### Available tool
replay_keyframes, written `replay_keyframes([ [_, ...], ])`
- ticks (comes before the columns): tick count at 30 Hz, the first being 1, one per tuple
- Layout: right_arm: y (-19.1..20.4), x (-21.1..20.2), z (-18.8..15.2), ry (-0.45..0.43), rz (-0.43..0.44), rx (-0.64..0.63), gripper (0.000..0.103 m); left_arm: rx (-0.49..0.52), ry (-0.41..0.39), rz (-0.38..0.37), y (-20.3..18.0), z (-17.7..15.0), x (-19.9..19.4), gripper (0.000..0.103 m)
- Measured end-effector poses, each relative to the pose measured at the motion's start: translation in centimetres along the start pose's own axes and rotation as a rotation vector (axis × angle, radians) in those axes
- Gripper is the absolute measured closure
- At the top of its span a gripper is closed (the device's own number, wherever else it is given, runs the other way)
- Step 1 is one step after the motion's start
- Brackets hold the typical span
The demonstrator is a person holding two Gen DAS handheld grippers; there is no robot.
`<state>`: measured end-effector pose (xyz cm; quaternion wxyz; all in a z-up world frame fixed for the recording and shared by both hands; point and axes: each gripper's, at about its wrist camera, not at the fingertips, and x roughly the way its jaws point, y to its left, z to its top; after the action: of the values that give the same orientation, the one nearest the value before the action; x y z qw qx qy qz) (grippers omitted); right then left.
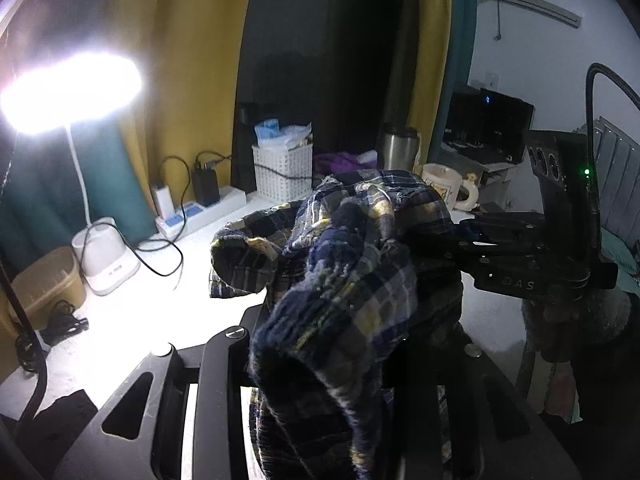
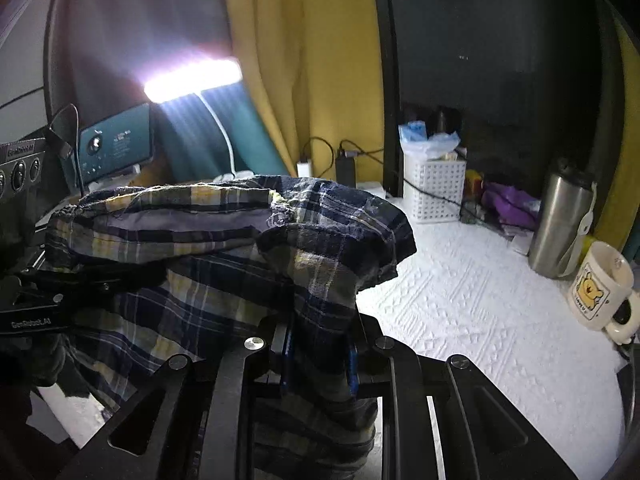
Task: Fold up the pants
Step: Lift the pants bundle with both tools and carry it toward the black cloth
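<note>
You hold the plaid pants [image 2: 224,248] bunched in the air above the white worktop [image 2: 480,312], with the left gripper [image 1: 320,360] and the right gripper [image 2: 316,344] each pinching a gather of cloth in its jaws. No neat fold shows yet, so I judge nearly all of the folding is left. Legible writing: "GenRobot.AI" on the left gripper's body.
</note>
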<state>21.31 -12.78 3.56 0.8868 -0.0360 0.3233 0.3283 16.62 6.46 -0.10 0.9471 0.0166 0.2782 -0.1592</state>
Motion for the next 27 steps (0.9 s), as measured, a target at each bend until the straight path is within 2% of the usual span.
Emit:
replay_keyframes([
  [15,5.7,-5.6,2.4,-0.13,0.016,-0.104,0.082,0.036,-0.156,0.047,-0.7,-0.7,-8.3,0.072],
  [27,11.7,-6.0,4.1,-0.172,0.088,-0.175,0.083,0.022,-0.227,0.134,1.7,-2.2,-14.2,0.072],
])
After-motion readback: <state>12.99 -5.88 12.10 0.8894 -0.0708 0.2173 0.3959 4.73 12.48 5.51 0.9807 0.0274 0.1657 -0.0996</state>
